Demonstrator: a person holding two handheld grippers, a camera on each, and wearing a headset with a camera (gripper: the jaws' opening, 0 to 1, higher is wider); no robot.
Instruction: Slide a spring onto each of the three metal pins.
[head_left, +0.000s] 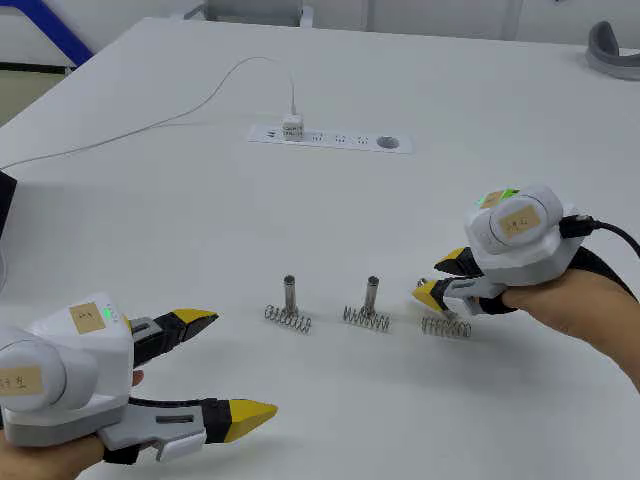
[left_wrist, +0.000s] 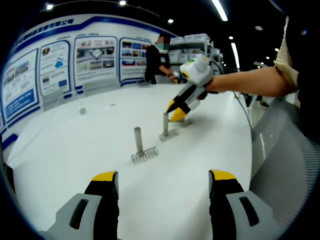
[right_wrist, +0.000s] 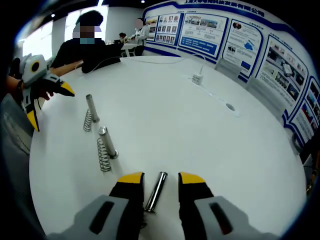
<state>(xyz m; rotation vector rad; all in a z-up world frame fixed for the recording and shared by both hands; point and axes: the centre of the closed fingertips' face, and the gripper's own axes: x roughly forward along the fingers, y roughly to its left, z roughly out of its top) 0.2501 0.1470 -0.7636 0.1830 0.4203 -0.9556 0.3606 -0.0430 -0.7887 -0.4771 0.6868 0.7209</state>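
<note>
Two metal pins stand upright on the white table, the left pin (head_left: 289, 291) (left_wrist: 138, 140) (right_wrist: 91, 107) and the middle pin (head_left: 372, 292) (left_wrist: 165, 124) (right_wrist: 106, 142). A spring (head_left: 288, 318) (right_wrist: 88, 120) lies at the left pin's foot, a second spring (head_left: 366, 320) (right_wrist: 103, 154) at the middle one's. A third spring (head_left: 446, 327) lies farther right. My right gripper (head_left: 438, 280) (right_wrist: 161, 179) is open with the third pin (right_wrist: 156, 190) in the gap between its jaws. At the near left, my left gripper (head_left: 225, 365) (left_wrist: 164, 180) is open and holds nothing.
A white power strip (head_left: 330, 138) with a plugged charger (head_left: 292, 126) and a long cable lies across the far middle of the table. A grey curved object (head_left: 610, 50) sits at the far right corner. People stand beyond the table's far edge.
</note>
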